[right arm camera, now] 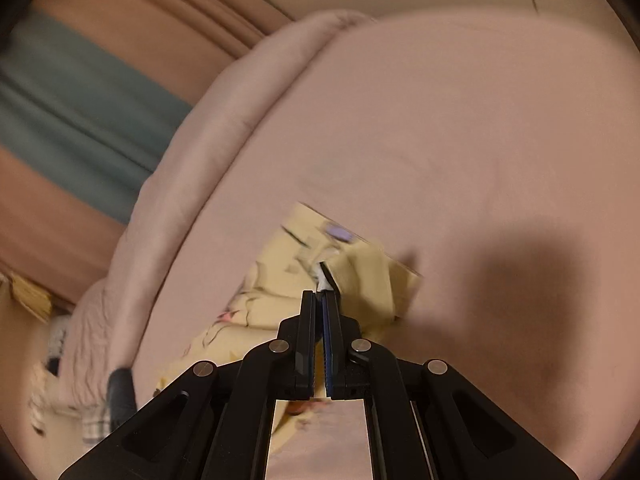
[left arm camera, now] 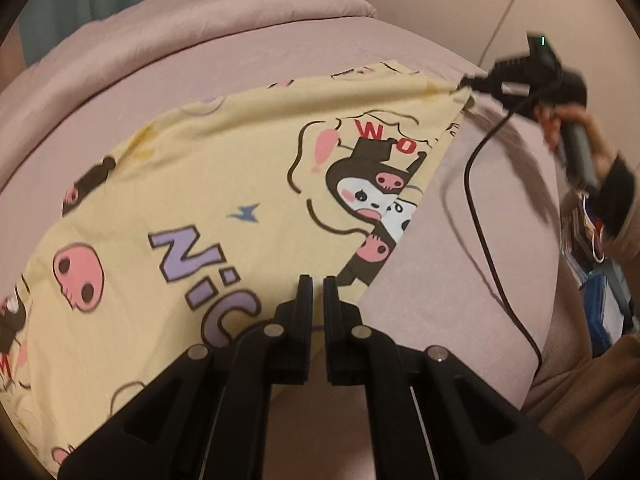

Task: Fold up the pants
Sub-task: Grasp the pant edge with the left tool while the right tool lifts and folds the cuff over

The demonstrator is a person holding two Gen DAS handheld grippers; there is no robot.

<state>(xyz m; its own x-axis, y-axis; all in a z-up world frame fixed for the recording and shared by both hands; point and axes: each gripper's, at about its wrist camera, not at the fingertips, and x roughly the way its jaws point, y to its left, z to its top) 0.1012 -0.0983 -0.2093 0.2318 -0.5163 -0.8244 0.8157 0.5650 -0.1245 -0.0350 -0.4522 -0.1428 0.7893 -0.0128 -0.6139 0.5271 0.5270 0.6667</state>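
Note:
The yellow cartoon-print pants [left arm camera: 224,184] lie spread over a pink bed and stretch taut between my two grippers. My left gripper [left arm camera: 317,280] is shut on the near edge of the pants. My right gripper [right arm camera: 320,294] is shut on a far corner of the pants [right arm camera: 360,276] and holds it lifted above the bed. It also shows in the left wrist view [left arm camera: 466,82] at upper right, with the person's hand on its handle.
The pink bed sheet [left arm camera: 460,240] covers the mattress; a folded pink quilt [left arm camera: 192,20] lies at the back. A black cable [left arm camera: 480,216] hangs from the right gripper across the bed. Teal and pink curtains [right arm camera: 80,100] hang beyond the bed.

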